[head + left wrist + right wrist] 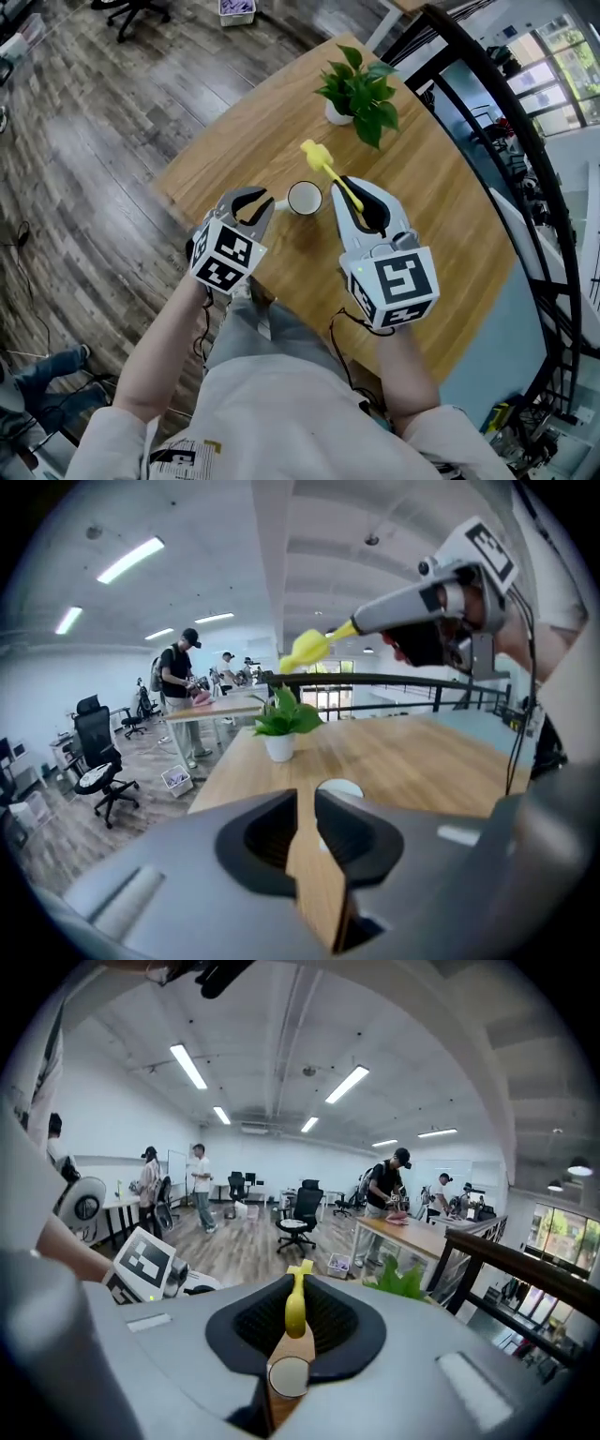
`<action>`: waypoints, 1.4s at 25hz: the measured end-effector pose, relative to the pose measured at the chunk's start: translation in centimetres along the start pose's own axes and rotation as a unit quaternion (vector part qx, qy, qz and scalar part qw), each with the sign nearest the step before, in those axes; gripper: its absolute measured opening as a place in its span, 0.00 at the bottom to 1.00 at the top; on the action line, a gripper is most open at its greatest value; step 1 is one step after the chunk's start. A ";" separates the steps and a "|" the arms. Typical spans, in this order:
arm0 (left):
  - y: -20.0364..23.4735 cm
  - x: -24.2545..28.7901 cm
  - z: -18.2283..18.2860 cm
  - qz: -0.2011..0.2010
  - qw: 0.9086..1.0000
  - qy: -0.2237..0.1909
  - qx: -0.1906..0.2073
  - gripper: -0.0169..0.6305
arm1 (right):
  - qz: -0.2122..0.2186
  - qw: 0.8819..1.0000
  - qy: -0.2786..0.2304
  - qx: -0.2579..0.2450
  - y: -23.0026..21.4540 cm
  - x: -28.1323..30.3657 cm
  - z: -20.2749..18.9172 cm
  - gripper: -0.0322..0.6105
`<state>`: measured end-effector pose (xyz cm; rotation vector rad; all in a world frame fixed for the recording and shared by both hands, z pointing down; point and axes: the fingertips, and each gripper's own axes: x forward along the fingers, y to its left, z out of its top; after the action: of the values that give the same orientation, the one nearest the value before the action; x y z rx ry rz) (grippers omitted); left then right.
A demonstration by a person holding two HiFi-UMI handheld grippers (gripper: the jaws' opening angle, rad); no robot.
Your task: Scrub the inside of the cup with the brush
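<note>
Wooden table (234, 141) bears a white cup (305, 198); right hand-held gripper (349, 189) clamps the yellow brush (322, 159), left hand-held gripper (262, 201) stands slightly parted, empty.

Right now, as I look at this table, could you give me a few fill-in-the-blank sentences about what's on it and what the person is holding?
1. The gripper holding the yellow brush is the person's ___ one.
2. The cup on the table is ___ in colour.
3. Beyond the cup, farther from the person, a white pot holds a green ___.

Missing words: right; white; plant.
</note>
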<state>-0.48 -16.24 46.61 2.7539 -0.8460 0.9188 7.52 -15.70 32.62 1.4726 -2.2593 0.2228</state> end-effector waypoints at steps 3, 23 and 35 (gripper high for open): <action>1.5 -3.4 3.8 0.025 0.999 -0.047 -0.013 0.10 | -0.011 0.999 -0.044 0.012 -0.1 -1.8 3.2 0.10; 0.5 -27.6 24.9 0.129 0.946 -0.297 0.001 0.03 | -0.091 0.953 -0.288 -0.003 2.0 -19.6 20.7 0.10; -2.6 -37.1 29.1 0.180 0.900 -0.386 0.091 0.03 | -0.125 0.912 -0.388 -0.051 4.7 -27.2 25.0 0.11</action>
<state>-8.43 -4.57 1.55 3.2031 -1.4735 -0.1511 5.95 -0.17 -1.16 2.0133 -2.5369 -0.6690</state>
